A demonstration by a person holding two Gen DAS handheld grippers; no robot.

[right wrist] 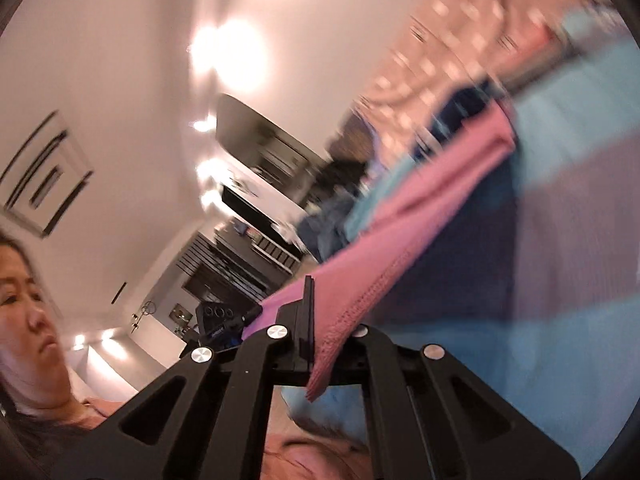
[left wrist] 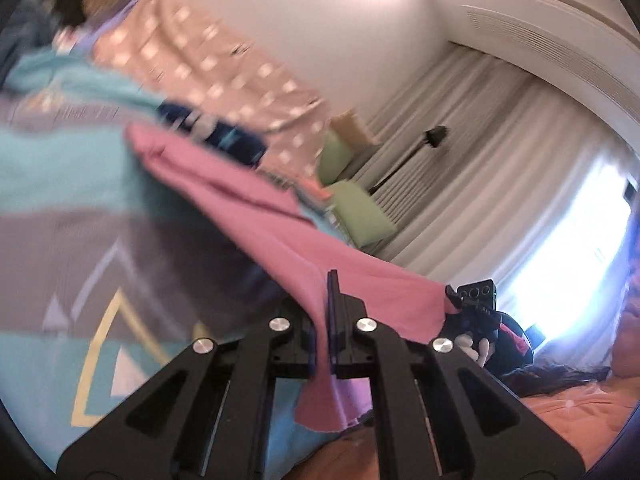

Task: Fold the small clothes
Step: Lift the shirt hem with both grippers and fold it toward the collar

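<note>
A small pink garment [left wrist: 280, 232] is lifted above the bed, stretched between both grippers. My left gripper [left wrist: 332, 300] is shut on one edge of it; the cloth hangs down between the fingers. My right gripper [right wrist: 310, 312] is shut on the other edge of the pink garment [right wrist: 420, 216], whose stitched hem runs past the jaws. The right gripper shows in the left wrist view [left wrist: 476, 300] at the far end of the cloth. The left gripper shows in the right wrist view [right wrist: 224, 320]. Both views are tilted and blurred.
A bedspread with teal and grey bands [left wrist: 60, 168] lies below. A pile of clothes, with a pink polka-dot piece [left wrist: 208, 64] and a dark blue one [left wrist: 212, 128], sits beyond. Green cushions [left wrist: 360, 208], a curtain [left wrist: 500, 152], and the person's face [right wrist: 28, 312] are nearby.
</note>
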